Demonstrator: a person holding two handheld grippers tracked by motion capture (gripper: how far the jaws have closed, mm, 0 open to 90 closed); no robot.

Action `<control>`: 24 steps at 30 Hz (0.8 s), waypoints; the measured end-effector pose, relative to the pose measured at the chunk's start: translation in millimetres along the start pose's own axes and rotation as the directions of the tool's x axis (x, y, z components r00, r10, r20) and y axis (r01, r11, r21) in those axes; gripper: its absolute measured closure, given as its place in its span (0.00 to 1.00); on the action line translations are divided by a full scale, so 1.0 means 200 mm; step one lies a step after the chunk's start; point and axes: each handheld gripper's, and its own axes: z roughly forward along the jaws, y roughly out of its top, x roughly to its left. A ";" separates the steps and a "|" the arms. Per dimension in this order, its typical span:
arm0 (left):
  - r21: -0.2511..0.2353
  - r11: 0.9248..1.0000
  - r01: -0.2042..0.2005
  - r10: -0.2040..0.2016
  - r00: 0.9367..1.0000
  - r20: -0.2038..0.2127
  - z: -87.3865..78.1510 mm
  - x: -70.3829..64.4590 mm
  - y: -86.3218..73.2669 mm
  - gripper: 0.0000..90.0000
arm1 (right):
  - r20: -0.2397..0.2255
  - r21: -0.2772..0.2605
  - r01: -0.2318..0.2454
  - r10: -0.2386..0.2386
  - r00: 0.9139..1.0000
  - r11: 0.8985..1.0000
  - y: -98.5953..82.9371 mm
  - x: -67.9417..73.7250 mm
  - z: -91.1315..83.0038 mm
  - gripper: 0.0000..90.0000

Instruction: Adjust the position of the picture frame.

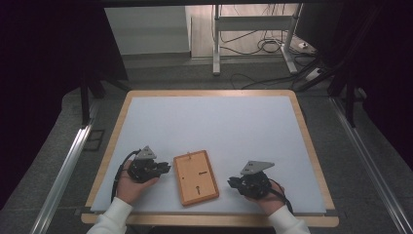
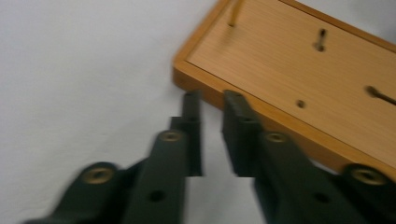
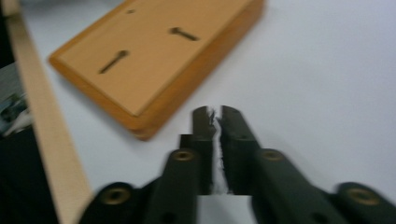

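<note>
A flat wooden picture frame point(image 1: 196, 177) lies back-up on the white table top point(image 1: 219, 122), near the front edge. Its back shows two dark turn clips and a small hanger. My left gripper point(image 1: 168, 168) rests just left of the frame, pointing at its left side. In the left gripper view its jaws point(image 2: 212, 95) stand a narrow gap apart with nothing between them, their tips just short of the frame's rim point(image 2: 299, 60). My right gripper point(image 1: 230, 183) sits to the frame's right. Its jaws point(image 3: 217, 112) are nearly touching, a little off the frame's corner point(image 3: 154, 51).
The table's wooden border point(image 1: 209, 220) runs close behind both hands along the front edge and appears beside the frame in the right gripper view point(image 3: 42, 116). Beyond the table stand a metal desk leg point(image 1: 216, 44) and loose cables on the floor point(image 1: 265, 46).
</note>
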 end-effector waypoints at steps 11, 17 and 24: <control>0.025 1.000 -0.018 0.018 1.000 0.003 0.06 -0.01 0.02 1.00 | 0.129 -0.083 -0.093 0.104 0.986 0.992 -0.07 -0.08 -0.10 0.40; 0.035 0.999 -0.029 0.029 1.000 -0.001 0.08 -0.02 0.03 1.00 | 0.153 -0.089 -0.094 0.107 0.982 0.992 -0.10 -0.10 -0.13 0.37; 0.029 0.999 -0.032 0.032 0.999 -0.005 0.08 -0.02 0.05 1.00 | 0.232 -0.128 -0.111 0.138 0.963 0.986 -0.12 -0.13 -0.17 0.37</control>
